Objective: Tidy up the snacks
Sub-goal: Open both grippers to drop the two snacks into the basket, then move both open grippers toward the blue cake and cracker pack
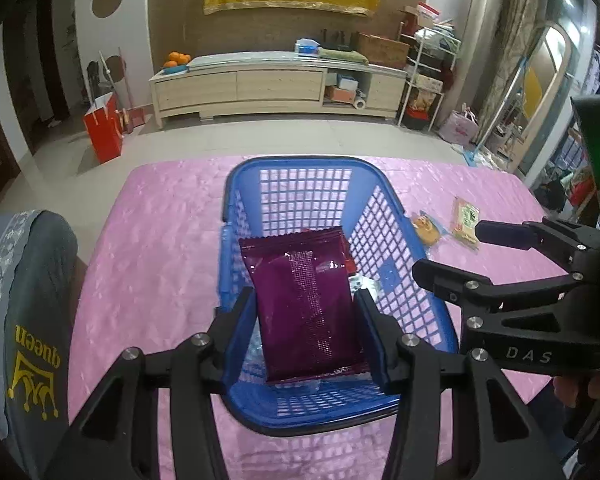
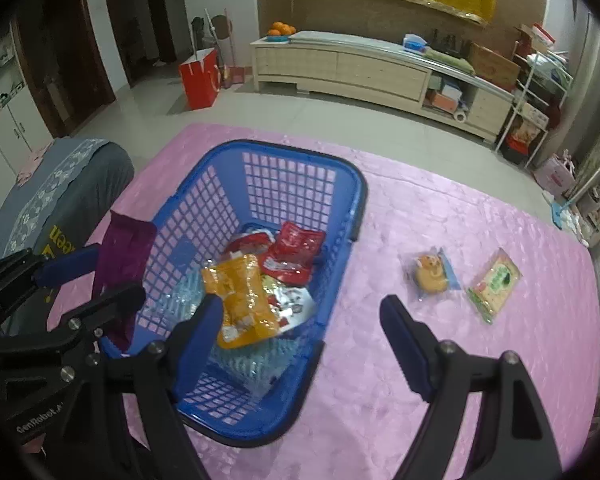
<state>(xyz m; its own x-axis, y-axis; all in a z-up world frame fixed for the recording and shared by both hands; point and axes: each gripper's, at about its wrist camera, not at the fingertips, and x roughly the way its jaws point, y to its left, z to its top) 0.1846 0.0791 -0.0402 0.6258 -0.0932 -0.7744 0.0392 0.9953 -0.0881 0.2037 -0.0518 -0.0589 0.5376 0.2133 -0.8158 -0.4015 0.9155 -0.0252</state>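
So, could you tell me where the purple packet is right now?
In the left wrist view, the purple packet sits clamped in the left gripper, over the blue basket.

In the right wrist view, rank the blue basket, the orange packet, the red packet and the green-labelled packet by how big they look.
1. blue basket, by far the largest.
2. orange packet.
3. red packet.
4. green-labelled packet on the pink cloth.
The red and green-labelled ones look close in size, and partial overlap makes that order unsure.

A: What do the grippers look like?
B: The left gripper (image 1: 305, 334) and right gripper (image 2: 302, 330) have black frames, silver screws behind the jaws and blue pads (image 2: 400, 330).
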